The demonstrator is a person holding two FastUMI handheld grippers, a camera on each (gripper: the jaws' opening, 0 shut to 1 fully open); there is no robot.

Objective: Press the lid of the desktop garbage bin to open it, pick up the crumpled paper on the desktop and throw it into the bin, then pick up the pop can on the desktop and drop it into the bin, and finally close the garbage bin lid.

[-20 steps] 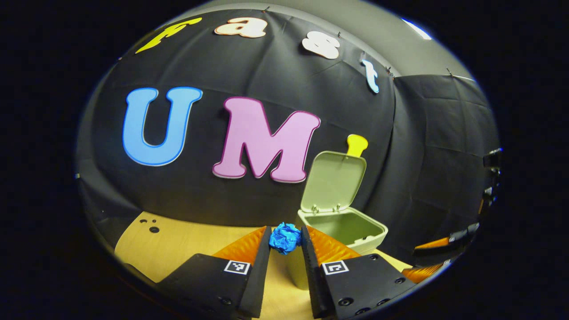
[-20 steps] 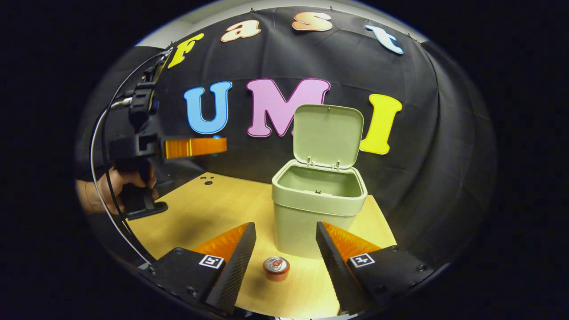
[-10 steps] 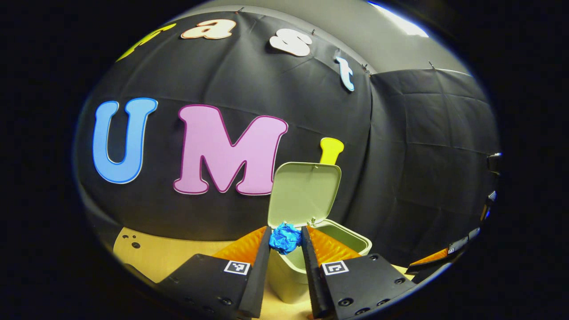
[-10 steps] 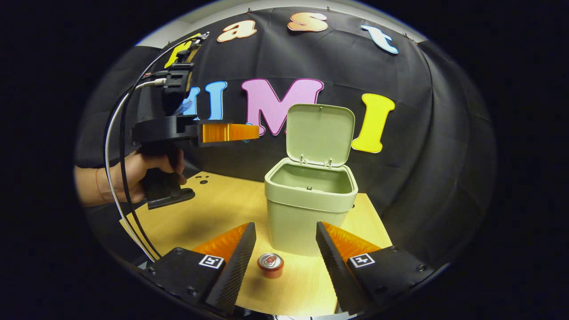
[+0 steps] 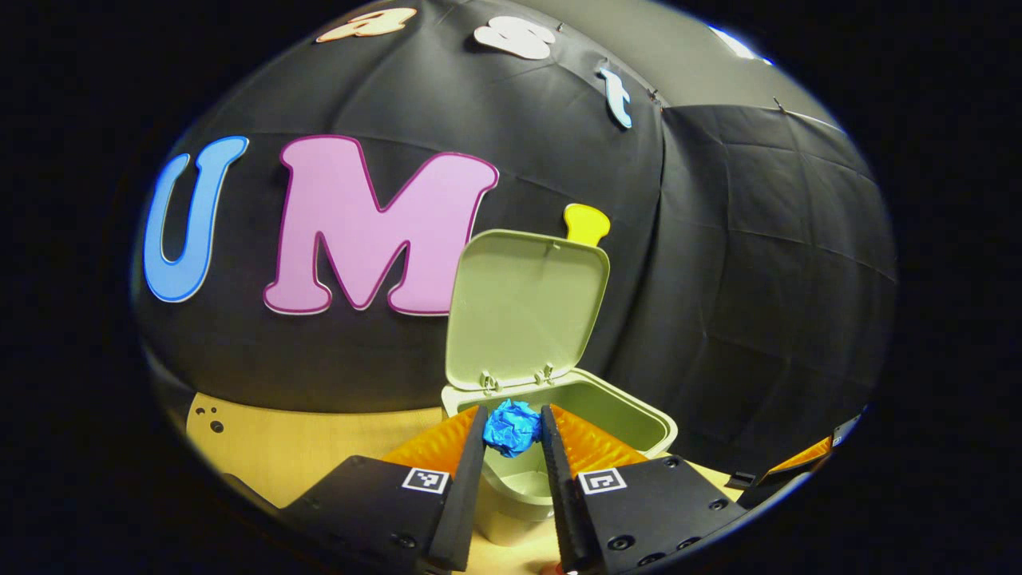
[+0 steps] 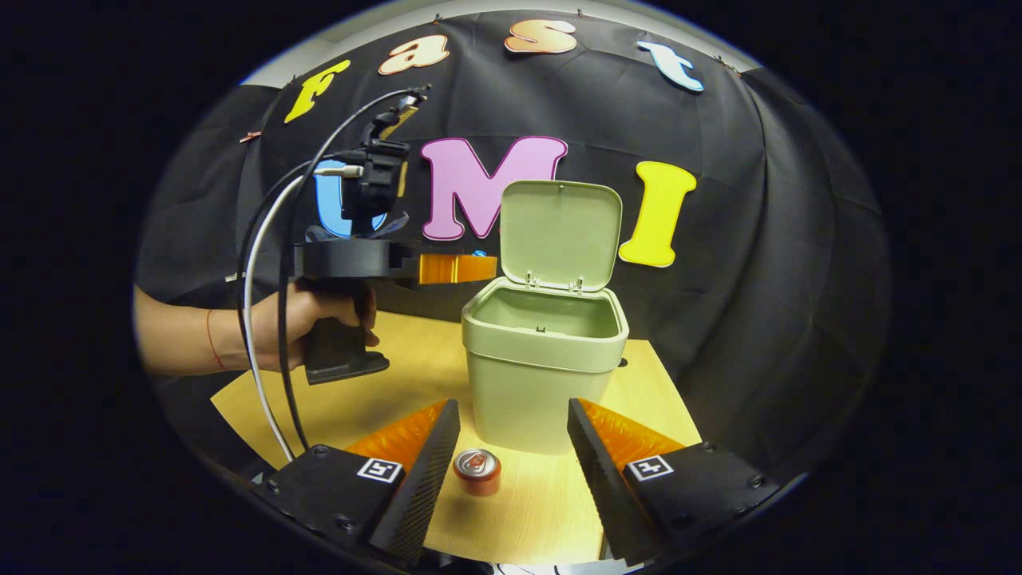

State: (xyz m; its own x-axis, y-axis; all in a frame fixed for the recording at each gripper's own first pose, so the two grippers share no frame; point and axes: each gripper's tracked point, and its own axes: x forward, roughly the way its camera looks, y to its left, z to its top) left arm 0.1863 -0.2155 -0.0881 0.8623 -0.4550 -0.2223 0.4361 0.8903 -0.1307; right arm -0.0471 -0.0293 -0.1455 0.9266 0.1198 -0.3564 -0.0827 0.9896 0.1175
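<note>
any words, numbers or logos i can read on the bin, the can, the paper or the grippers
None can be read.
bin and its open lid: plain, no print seen.
crumpled paper: plain, no writing seen.
pop can: any print is too small to read.
left gripper and right gripper: square black-and-white pattern markers, no letters or digits.

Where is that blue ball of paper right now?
In the left gripper view, the crumpled paper is pinched in the left gripper, held just above the near rim of the open bin.
</note>
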